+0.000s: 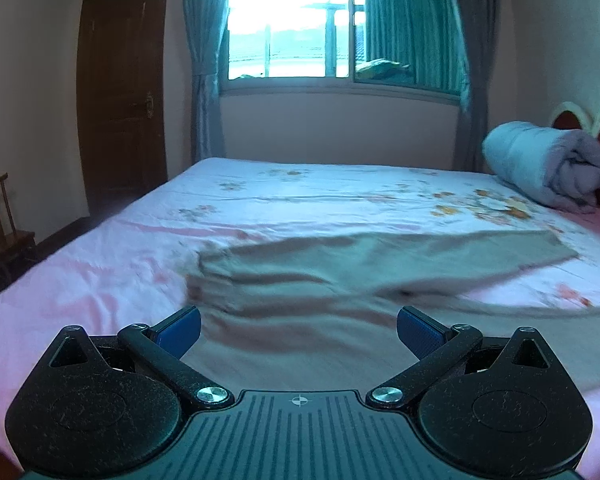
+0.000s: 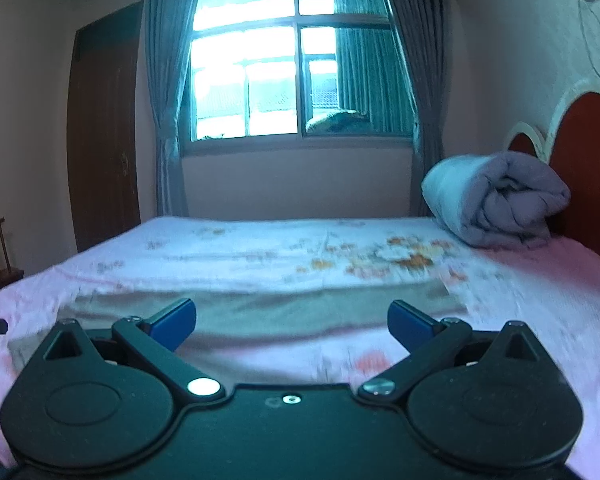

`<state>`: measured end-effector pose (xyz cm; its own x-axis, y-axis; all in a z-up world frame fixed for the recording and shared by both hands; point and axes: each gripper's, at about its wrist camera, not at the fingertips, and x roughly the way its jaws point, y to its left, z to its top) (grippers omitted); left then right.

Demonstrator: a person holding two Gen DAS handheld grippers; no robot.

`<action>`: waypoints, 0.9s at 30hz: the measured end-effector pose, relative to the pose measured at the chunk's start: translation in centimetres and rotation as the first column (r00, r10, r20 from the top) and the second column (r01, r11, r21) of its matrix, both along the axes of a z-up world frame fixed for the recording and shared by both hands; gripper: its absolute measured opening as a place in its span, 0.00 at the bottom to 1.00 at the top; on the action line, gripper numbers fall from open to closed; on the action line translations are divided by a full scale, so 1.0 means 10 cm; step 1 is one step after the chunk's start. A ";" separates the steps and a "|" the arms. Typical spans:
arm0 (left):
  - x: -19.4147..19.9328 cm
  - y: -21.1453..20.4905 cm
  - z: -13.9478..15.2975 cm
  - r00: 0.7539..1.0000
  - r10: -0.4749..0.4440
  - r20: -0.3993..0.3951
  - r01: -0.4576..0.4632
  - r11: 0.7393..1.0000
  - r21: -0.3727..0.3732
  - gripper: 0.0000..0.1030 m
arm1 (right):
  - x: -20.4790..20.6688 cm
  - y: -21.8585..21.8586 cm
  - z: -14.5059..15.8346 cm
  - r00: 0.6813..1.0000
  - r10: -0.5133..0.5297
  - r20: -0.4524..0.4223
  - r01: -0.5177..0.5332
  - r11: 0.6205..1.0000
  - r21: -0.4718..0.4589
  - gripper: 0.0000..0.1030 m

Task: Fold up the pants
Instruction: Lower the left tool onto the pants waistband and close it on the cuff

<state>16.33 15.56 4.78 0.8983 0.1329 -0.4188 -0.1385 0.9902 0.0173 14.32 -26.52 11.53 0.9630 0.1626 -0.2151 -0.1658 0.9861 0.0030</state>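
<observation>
Hovering wide open and empty, the left gripper (image 1: 298,328) and right gripper (image 2: 292,322) face beige pants (image 1: 340,280) spread on the floral bedsheet (image 1: 100,264) at twelve o'clock, likely approaching to pinch an edge.

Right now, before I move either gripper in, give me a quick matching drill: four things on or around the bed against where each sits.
1 pants
2 rolled quilt
3 door
4 wooden chair

a at the headboard end of the bed
b far left, on the floor
c spread on the sheet
d left of the window

Pairs: 1c, 2a, 3d, 4b
</observation>
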 end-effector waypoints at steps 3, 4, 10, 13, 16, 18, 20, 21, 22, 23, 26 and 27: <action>0.46 0.33 0.02 1.000 0.015 -0.018 -0.015 1.000 -0.002 1.00 | 0.34 0.10 0.16 1.000 0.015 0.000 -0.015 1.000 0.002 0.94; 0.62 0.44 0.00 0.999 0.028 -0.031 -0.028 1.000 -0.002 1.00 | 0.48 0.13 0.20 1.000 0.018 -0.001 -0.018 1.000 0.002 0.94; 1.60 1.04 -0.30 0.989 0.073 -0.128 -0.074 0.997 -0.010 1.00 | 1.32 0.41 0.13 0.998 0.025 -0.052 -0.026 1.000 -0.009 0.94; 2.11 1.35 -0.52 0.987 0.041 -0.156 -0.047 0.998 -0.036 1.00 | 1.71 0.58 -0.09 0.994 0.036 -0.101 -0.038 0.999 -0.018 0.94; 2.59 1.65 -0.79 0.983 0.023 -0.184 -0.041 0.994 -0.096 1.00 | 2.04 0.77 -0.32 0.989 0.050 -0.138 -0.056 0.998 -0.038 0.94; 2.89 1.77 -0.99 0.975 0.015 -0.220 -0.035 0.996 -0.088 0.98 | 2.23 0.86 -0.44 0.986 0.058 -0.158 -0.066 0.997 -0.047 0.94; 3.20 1.84 -1.22 0.959 -0.022 -0.281 -0.001 0.997 -0.081 0.84 | 2.39 0.93 -0.55 0.983 0.066 -0.173 -0.077 0.995 -0.057 0.94; 3.32 1.87 -1.32 0.955 -0.041 -0.294 0.013 0.995 -0.095 0.84 | 2.45 0.95 -0.60 0.982 0.068 -0.177 -0.080 0.995 -0.060 0.94; 3.40 1.91 -1.39 0.957 -0.063 -0.283 0.028 0.992 -0.124 0.84 | 2.51 0.96 -0.65 0.981 0.070 -0.181 -0.082 0.995 -0.061 0.94; 3.46 1.92 -1.44 0.955 -0.082 -0.287 0.044 0.989 -0.138 0.84 | 2.56 0.97 -0.70 0.980 0.073 -0.186 -0.085 0.994 -0.061 0.94; 3.61 1.91 -1.55 0.952 -0.141 -0.273 0.101 0.983 -0.153 0.84 | 2.69 0.97 -0.80 0.979 0.072 -0.191 -0.085 0.994 -0.063 0.94; 3.64 1.93 -1.56 0.951 -0.151 -0.269 0.109 0.980 -0.165 0.82 | 2.74 0.95 -0.82 0.978 0.072 -0.194 -0.086 0.994 -0.062 0.94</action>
<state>52.74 34.84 -10.83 0.7478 -0.0589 -0.6613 -0.0188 0.9938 -0.1099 41.68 -16.98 3.33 0.8876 0.2147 -0.4076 -0.2463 0.9688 -0.0261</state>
